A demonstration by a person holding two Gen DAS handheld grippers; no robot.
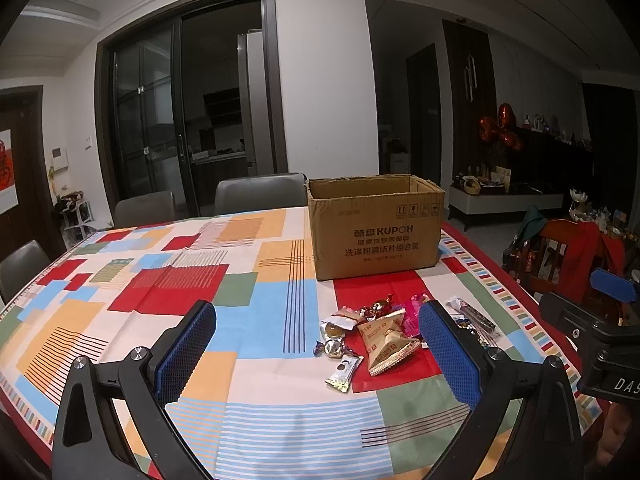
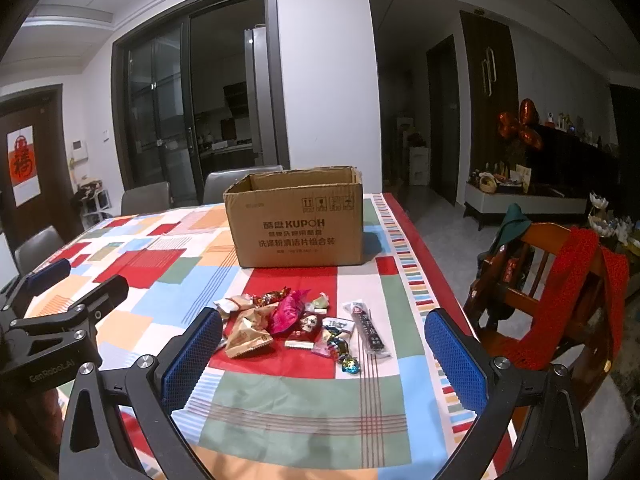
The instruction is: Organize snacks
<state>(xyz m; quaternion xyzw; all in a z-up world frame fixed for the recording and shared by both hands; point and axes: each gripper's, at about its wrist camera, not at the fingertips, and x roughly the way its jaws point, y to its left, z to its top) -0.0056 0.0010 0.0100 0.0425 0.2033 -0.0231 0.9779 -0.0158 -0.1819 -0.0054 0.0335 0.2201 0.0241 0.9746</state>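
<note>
One open brown cardboard box stands at twelve o'clock on the patchwork tablecloth; the heap of wrapped snacks lies just before it — roughly a dozen. Two tongs, left gripper and right gripper, both spread apart, holding nothing.

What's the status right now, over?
Left claw and right claw open, empty. Snack pile loose on tablecloth, open cardboard box behind it. Nothing in the way.
</note>
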